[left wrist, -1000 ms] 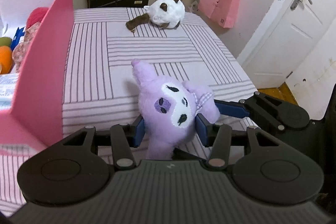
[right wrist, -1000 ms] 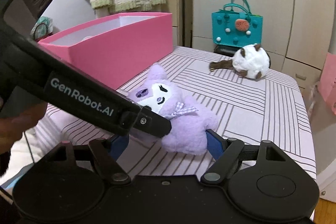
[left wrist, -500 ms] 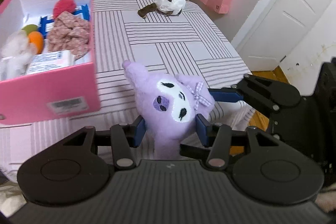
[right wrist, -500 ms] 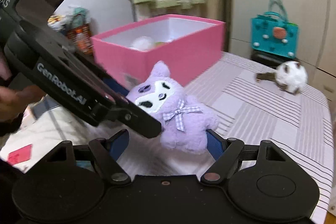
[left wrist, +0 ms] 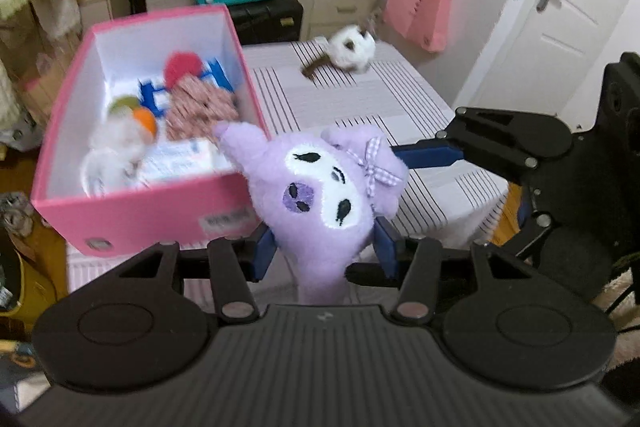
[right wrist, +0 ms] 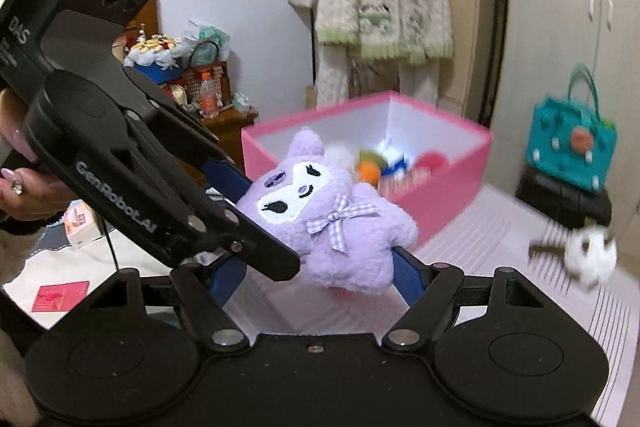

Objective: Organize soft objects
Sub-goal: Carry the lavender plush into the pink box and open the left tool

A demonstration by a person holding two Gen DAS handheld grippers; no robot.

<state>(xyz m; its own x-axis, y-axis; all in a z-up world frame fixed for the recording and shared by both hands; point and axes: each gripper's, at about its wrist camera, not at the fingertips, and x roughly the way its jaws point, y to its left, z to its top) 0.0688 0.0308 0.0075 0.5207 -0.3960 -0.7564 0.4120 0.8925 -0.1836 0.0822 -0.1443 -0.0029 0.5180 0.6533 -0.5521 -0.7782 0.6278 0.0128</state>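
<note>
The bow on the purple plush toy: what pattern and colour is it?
Lilac-and-white gingham check on the bow of the purple plush toy; clearest in the right wrist view.

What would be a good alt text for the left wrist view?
The left claw grips a purple plush toy held above a striped table, beside an open pink box of soft items. The right claw reaches its far side; a white plush lies beyond.
</note>
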